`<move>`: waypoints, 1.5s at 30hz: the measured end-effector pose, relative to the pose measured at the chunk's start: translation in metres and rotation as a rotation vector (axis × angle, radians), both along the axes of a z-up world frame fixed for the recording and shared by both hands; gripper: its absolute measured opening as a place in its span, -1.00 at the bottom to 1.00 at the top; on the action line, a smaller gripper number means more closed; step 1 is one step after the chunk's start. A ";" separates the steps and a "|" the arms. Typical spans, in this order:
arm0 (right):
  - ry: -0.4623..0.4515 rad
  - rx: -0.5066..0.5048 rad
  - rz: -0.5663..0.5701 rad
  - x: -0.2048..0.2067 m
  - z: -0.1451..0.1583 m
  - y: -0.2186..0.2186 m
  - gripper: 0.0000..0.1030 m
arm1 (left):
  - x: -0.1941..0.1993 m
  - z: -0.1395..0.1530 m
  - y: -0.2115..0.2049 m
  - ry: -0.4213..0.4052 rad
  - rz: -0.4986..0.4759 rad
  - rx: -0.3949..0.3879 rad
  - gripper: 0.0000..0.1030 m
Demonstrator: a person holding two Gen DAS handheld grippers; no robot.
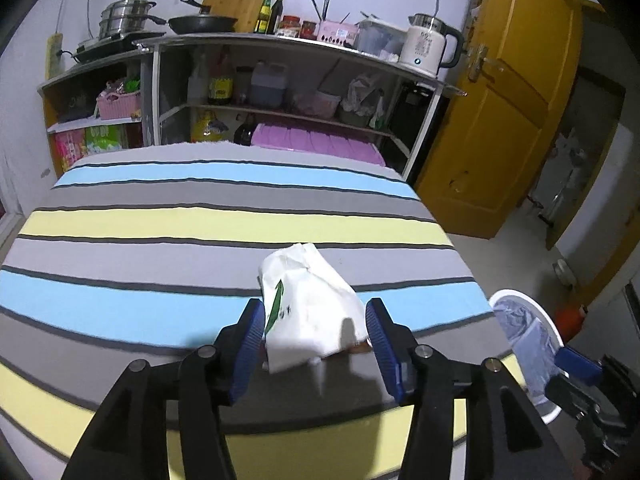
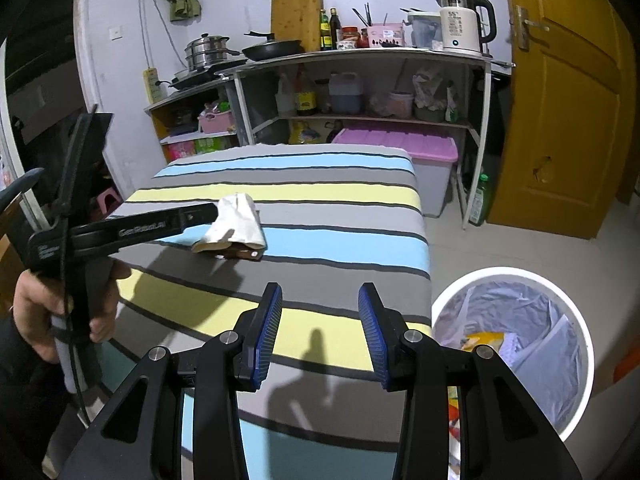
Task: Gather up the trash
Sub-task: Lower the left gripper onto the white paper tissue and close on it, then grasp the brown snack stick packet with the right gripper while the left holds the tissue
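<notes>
A crumpled white paper bag (image 1: 308, 304) with a green arrow print lies on the striped tablecloth (image 1: 200, 224). Something brown (image 2: 240, 254) shows at its open end. My left gripper (image 1: 314, 306) is open with the bag between its blue pads, neither pad clearly pressing on it. From the right wrist view, the left gripper (image 2: 212, 212) reaches to the bag (image 2: 236, 224) from the left, held by a hand (image 2: 28, 300). My right gripper (image 2: 320, 292) is open and empty above the table's near edge. A white round trash bin (image 2: 508, 270) with a plastic liner stands on the floor to its right.
Behind the table stand open shelves (image 2: 360, 56) with pots, a pan, bottles and a kettle (image 2: 460, 24). A purple-lidded storage box (image 2: 420, 144) sits under them. A yellow wooden door (image 2: 568, 100) is at the right. The bin (image 1: 508, 292) holds some wrappers.
</notes>
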State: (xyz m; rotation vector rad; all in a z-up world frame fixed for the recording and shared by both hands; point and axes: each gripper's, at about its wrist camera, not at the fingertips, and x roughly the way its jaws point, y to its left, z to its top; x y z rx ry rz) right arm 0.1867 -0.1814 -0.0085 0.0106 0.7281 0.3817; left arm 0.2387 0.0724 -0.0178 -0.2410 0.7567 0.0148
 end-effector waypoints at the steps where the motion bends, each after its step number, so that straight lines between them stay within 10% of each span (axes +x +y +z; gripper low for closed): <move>1: 0.001 0.003 0.000 0.001 -0.001 -0.001 -0.20 | 0.007 -0.003 0.000 0.010 0.004 0.001 0.09; 14: 0.018 0.014 -0.010 0.015 -0.010 -0.009 -0.20 | 0.040 -0.034 -0.011 0.086 0.018 0.054 0.29; 26: 0.024 0.014 -0.018 0.014 -0.009 -0.010 -0.21 | 0.019 -0.030 -0.026 0.058 -0.054 0.142 -0.31; 45: 0.021 -0.009 0.071 0.010 -0.011 0.031 -0.20 | -0.064 0.007 0.018 -0.068 0.009 0.105 -0.42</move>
